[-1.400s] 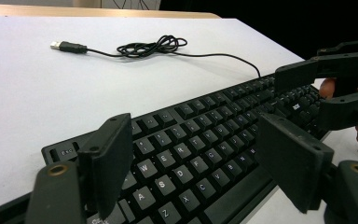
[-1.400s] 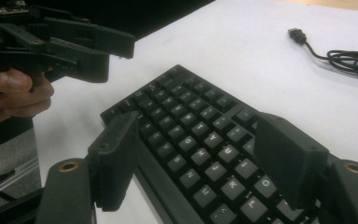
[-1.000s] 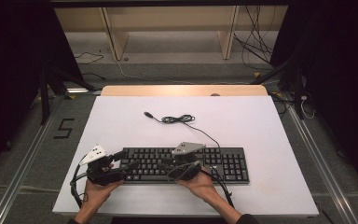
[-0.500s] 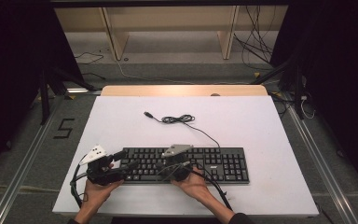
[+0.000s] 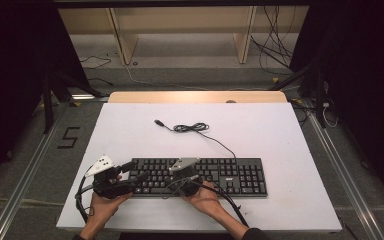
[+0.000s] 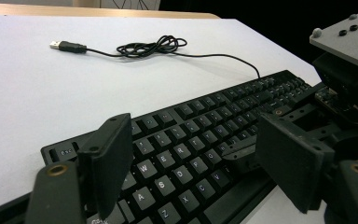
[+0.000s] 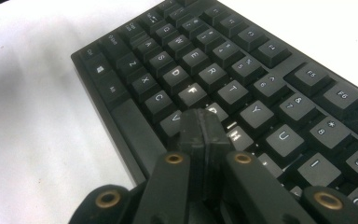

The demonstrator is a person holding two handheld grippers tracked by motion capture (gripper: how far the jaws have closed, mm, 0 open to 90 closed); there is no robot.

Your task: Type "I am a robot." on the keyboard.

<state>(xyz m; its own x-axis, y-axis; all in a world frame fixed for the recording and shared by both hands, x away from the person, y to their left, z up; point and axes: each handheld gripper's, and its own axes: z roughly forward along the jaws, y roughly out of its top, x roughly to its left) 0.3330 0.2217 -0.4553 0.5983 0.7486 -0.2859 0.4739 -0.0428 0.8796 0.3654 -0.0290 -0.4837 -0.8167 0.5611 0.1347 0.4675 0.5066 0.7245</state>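
Note:
A black keyboard [image 5: 230, 175] lies along the near side of the white table [image 5: 280, 135]. Its thin cable [image 5: 190, 128] coils behind it and ends in a loose USB plug [image 5: 157, 122]. My left gripper [image 5: 135, 171] hovers open at the keyboard's left end, its jaws spread wide over the letter keys [image 6: 177, 158] with nothing between them. My right gripper [image 7: 204, 123] is shut, jaws pressed together, with its tip down on the keys around G and B. The left gripper view shows that tip [image 6: 235, 156] low against the keyboard [image 6: 242, 98], with the plug [image 6: 65, 45] lying far behind.
A wooden strip [image 5: 197, 96] runs along the table's far edge, with shelving legs and loose cables on the floor beyond. A taped "5" [image 5: 69, 137] marks the floor at left. Bare white table lies right of and behind the keyboard.
My right gripper has slid a little left along the keyboard and sunk toward the keys. The left gripper and the keyboard have kept still.

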